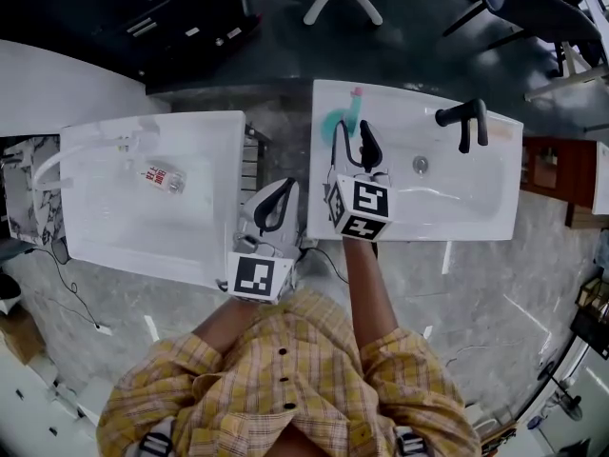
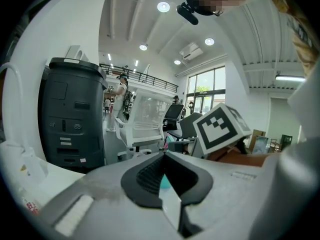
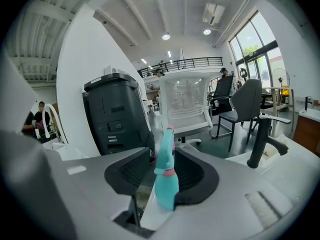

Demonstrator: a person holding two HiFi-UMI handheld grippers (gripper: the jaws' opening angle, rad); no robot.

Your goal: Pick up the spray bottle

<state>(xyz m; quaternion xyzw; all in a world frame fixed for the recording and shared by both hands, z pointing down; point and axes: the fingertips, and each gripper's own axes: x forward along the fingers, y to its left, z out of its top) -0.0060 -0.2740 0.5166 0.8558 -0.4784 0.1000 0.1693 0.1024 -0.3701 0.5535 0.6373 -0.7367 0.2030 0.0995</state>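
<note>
- A grey marbled floor (image 1: pixel 476 284) runs under everything. The room behind is high and bright, with ceiling lights and tall windows.
- A white washbasin (image 1: pixel 457 208) lies ahead on the person's right, with a black faucet (image 1: pixel 464 120) at its far edge.
- A second white basin (image 1: pixel 114 227) lies to the left, apart from the first. A small clear bottle with a red label (image 1: pixel 162 177) lies in it.
- A tall black cabinet (image 3: pixel 117 116) and a white office chair (image 3: pixel 187 104) stand beyond the basins.
- The person wears a yellow plaid shirt (image 1: pixel 285 379). The right forearm reaches out over the washbasin's near left part, and the left arm is drawn in close to the body.
- The right gripper (image 1: pixel 354 139) points slightly downward with its jaws spread wide. The pads do not press on anything.
- The left gripper (image 1: pixel 290 186) hangs over the gap between the basins, its jaw tips together and nothing held.
- The teal spray bottle (image 1: pixel 338 124) stands upright at the washbasin's far left corner, between the right gripper's jaws.
</note>
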